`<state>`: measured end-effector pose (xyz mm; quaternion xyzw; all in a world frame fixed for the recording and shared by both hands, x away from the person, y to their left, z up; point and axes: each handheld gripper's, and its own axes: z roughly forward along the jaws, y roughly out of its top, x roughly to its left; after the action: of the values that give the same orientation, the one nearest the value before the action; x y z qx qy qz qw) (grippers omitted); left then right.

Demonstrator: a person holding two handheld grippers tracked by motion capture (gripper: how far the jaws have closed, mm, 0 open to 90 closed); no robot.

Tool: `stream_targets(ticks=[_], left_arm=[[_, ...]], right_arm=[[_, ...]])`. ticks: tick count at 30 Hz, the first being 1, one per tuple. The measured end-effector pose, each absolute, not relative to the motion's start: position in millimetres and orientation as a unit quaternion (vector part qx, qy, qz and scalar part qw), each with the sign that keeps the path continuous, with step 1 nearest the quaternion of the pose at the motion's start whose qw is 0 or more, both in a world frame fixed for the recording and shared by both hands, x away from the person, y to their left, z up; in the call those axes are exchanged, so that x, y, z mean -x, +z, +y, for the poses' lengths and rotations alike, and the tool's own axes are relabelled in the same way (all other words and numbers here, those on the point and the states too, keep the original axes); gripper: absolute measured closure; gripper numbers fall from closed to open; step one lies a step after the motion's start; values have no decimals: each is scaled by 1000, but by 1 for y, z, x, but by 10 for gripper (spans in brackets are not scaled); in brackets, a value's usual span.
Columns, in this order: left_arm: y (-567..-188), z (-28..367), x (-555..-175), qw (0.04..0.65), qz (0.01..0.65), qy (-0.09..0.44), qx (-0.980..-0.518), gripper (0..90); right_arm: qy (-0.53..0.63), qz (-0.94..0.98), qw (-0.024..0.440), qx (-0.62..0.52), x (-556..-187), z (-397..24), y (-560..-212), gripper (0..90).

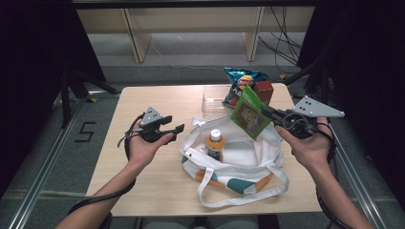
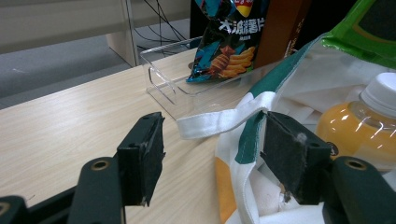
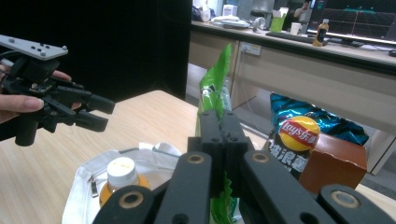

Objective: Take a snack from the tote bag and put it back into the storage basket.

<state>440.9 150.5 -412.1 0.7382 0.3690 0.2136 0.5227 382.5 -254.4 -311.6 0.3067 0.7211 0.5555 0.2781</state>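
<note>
Green snack packet (image 1: 248, 113) clamped edge-on in right gripper (image 1: 268, 113), held above open tote bag (image 1: 253, 157), bag mouth directly below. Left gripper (image 1: 175, 128) held with jaws apart beside bag's rim, nothing gripped. Orange drink bottle (image 1: 215, 143) already seated inside.

A pale wooden table (image 1: 143, 191) stands on grey floor (image 1: 43, 157); beyond the table, light wooden shelving (image 1: 138, 33) backs dark curtains (image 1: 28, 47).

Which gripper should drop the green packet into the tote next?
Right. The right gripper is already shut on the green packet, held above the open tote bag beside the orange drink bottle. The left gripper has open jaws at the bag's rim, holding nothing.
</note>
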Motion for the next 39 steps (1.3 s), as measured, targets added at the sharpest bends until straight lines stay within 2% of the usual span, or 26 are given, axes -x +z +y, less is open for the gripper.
stream_targets(ticks=[33,37,39], left_arm=[[-411,152,-441,527,370,213,-735,374],[-410,152,-441,526,370,215,-735,374],[-410,152,-441,525,369,215,-735,374]], right_arm=[[564,706,304,-301,-413,-246,-293,900],[564,707,295,-309,-415,-246,-291,900],[563,705,306,-303,-417,-247,-291,900]])
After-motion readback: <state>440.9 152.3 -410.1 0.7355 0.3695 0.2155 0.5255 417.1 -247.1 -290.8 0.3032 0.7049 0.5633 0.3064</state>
